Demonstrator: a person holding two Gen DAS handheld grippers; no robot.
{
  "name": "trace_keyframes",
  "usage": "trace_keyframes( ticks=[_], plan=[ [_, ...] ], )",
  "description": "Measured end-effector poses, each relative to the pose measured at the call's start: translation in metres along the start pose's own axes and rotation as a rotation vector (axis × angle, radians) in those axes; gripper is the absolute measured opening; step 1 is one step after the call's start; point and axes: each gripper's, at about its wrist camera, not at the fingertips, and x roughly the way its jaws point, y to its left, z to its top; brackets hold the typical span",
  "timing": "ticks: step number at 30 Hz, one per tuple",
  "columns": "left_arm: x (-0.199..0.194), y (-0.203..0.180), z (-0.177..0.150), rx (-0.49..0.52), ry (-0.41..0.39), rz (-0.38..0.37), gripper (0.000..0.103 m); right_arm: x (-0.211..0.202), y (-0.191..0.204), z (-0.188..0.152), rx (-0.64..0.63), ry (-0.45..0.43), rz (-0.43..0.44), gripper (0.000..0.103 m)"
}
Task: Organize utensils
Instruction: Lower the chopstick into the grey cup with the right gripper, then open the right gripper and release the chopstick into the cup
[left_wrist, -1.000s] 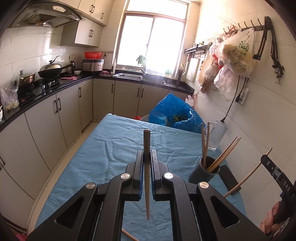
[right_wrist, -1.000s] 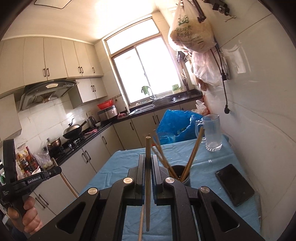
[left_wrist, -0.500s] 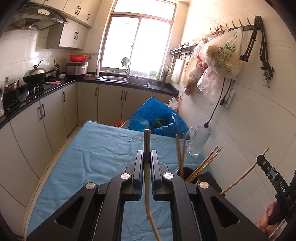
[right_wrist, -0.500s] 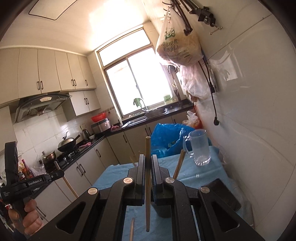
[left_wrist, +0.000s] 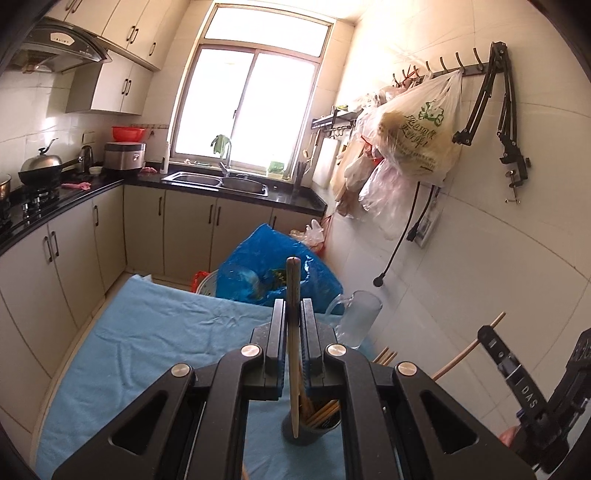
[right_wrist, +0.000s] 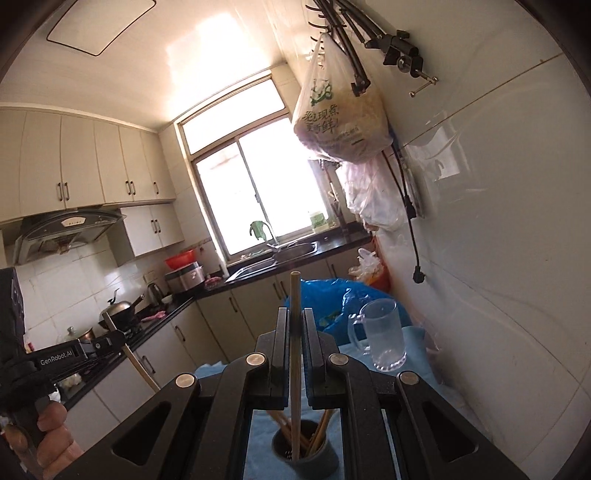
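Plainly, could tip the dark holder cup first: sits at 6 o'clock beneath both tools on a loose, wrinkled blue cloth, already crowded with stored chopsticks fanning toward 1 o'clock, so easy to shove over with a tip pressed against its rim or that bundle. Could next clip the glass mug, near the cup at its 1 o'clock, with any sideways swing. Might also cross the two carried sticks over one narrow mouth if lowered together. Pinched between the pressed-together jaws of the left gripper: one darker chopstick, near upright, lower tip at the cup's mouth, impossible to say whether inside yet. Clamped likewise in the right gripper: a paler chopstick, tip over or just within the same cup, again hard to judge. Thin, smooth wood, so liable to pivot or slide between the pads on any knock. Around all this, a narrow kitchen: bright window at 12 o'clock, pale cabinets under a black counter from 9 to 11 o'clock, sink below the window, tiled wall at 3 o'clock hung with plastic bags, crumpled blue sack beyond the table's far edge, lidded wok at 9 o'clock.
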Motion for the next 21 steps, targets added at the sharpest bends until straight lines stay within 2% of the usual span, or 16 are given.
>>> trace_keyframes(
  ticks=[10, 21],
  plan=[
    [0.055, -0.008, -0.002, -0.036, 0.035, 0.002, 0.007, 0.031, -0.018, 0.0, 0.022, 0.03, -0.016, 0.007],
    [0.099, 0.001, -0.026, -0.056, 0.099, 0.035, 0.006, 0.068, -0.03, -0.025, 0.037, 0.112, -0.031, 0.007]
  ],
)
